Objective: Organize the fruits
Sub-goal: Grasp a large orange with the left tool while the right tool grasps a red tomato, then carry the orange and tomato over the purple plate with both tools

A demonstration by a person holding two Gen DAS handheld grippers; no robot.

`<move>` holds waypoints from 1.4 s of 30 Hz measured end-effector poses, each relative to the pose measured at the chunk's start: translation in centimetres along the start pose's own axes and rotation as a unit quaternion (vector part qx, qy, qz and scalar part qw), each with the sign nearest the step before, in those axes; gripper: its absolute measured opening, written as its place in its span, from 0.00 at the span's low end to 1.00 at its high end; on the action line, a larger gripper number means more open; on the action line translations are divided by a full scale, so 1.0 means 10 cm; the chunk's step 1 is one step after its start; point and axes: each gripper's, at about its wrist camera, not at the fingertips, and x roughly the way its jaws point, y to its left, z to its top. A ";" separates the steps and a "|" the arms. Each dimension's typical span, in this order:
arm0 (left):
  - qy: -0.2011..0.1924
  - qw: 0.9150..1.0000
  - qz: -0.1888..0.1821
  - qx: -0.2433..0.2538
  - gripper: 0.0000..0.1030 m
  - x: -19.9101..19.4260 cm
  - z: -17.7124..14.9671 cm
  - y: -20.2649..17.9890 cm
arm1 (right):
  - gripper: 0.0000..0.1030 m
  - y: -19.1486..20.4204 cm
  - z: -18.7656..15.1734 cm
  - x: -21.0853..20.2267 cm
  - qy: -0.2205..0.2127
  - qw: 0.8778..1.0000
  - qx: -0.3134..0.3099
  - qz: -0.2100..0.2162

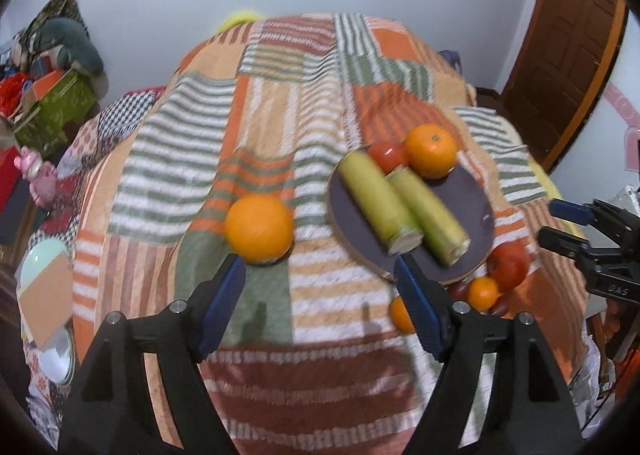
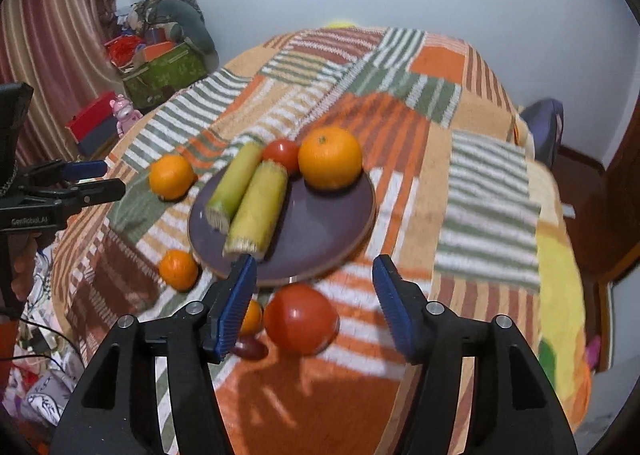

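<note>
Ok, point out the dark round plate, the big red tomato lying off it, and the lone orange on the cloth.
dark round plate point(image 2: 320, 231), right wrist view, bare centre.
big red tomato point(image 2: 300, 319), right wrist view, top.
lone orange point(image 1: 259, 229), left wrist view, middle.

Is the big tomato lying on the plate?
No, the big tomato lies on the blanket, just outside the plate.

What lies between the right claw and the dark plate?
In the right wrist view, a large tomato lies between the open right claw and the dark plate, on the striped cloth.
</note>
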 end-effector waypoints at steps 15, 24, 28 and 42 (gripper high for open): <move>0.052 0.997 0.007 -0.054 0.74 0.67 0.01 0.47 | 0.63 -0.07 -0.28 0.32 0.044 0.996 0.069 0.025; 0.059 0.996 0.007 -0.064 0.74 1.00 0.17 0.56 | 0.63 -0.01 -0.25 0.38 0.051 0.996 0.064 0.026; 0.061 0.996 0.007 -0.060 0.74 1.08 0.21 0.55 | 0.56 -0.02 -0.26 0.44 0.062 0.995 0.068 0.033; 0.058 0.997 0.018 -0.052 0.63 1.09 0.24 0.51 | 0.47 -0.05 -0.25 0.36 0.048 0.996 0.066 0.038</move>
